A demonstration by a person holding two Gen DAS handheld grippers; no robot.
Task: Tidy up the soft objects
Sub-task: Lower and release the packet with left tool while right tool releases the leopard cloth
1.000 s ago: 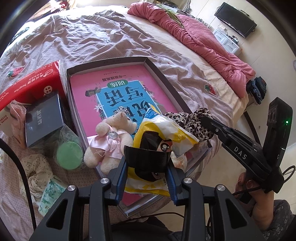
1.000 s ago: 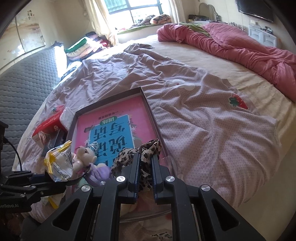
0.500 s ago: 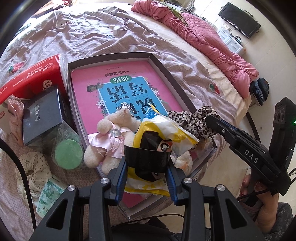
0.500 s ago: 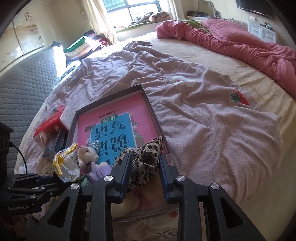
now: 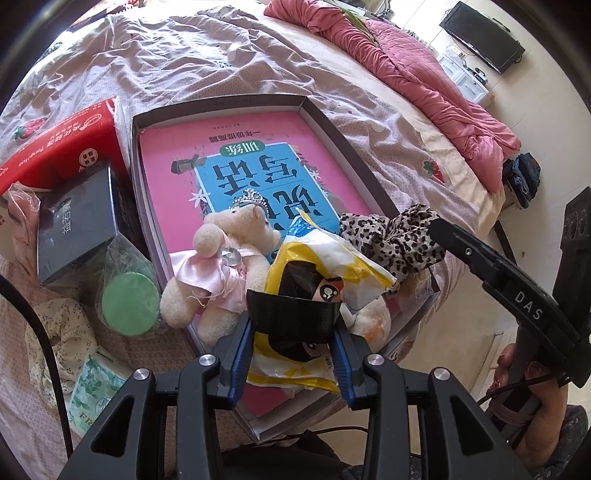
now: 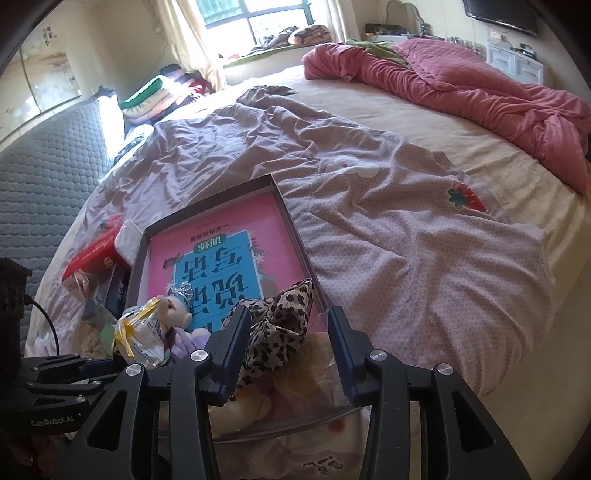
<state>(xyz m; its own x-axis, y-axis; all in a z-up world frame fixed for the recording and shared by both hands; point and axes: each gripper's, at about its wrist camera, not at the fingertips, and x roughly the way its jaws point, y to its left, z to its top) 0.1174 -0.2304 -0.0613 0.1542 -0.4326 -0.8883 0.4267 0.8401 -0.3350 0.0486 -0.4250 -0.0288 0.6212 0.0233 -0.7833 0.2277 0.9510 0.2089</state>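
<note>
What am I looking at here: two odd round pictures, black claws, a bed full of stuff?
No robot: a person holds a two-finger gripper in each hand, each with a fisheye camera looking along its fingers. The left gripper is shut on a yellow snack bag. The right gripper has just been opening; the leopard-print scrunchie sits loose between its fingers. Both hang over a shallow box holding a pink book and a teddy bear, on the bed.

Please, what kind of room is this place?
Most likely a bedroom in a home: a large bed with a rumpled sheet, a pink quilt bunched at its far side, and a window with curtains behind it.
</note>
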